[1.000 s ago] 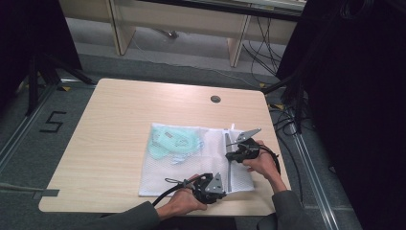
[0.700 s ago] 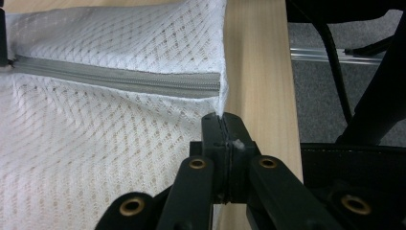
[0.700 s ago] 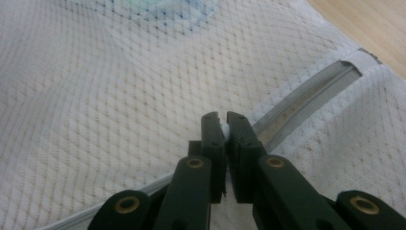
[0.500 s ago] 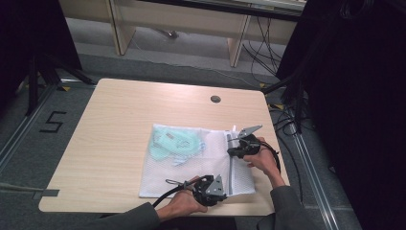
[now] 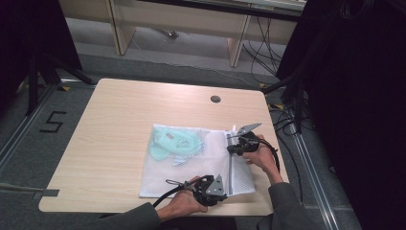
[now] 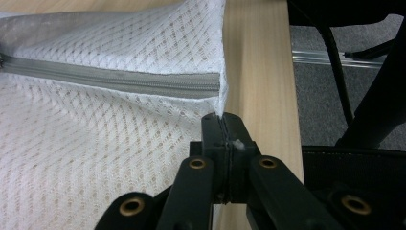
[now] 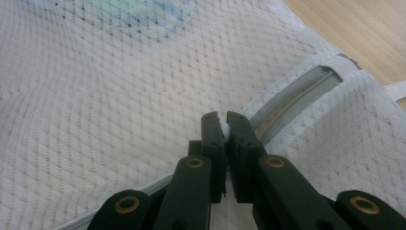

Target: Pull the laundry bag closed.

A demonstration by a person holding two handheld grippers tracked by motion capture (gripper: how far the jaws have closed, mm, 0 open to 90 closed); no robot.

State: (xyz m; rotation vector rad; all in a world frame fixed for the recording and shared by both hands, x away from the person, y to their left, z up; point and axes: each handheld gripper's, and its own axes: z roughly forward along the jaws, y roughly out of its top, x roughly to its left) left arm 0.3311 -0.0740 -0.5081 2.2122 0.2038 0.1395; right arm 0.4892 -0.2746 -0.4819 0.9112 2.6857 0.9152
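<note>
We pin the near right corner of the mesh laundry bag [image 5: 191, 167] with our left claw [image 6: 223, 125]; our right claw [image 7: 225, 125] clamps the zipper pull [image 7: 224, 127] at the far end, zipper [image 6: 119, 80] appearing closed, pale green garment [image 5: 174, 143] inside, on the worktop [image 5: 119, 120].

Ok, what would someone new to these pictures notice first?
First, the white mesh laundry bag lying flat on the near right part of the wooden table, with a pale green garment inside. Then the two grippers: the left gripper clamps the bag's corner, and the right gripper pinches something small and white at the grey zipper.
</note>
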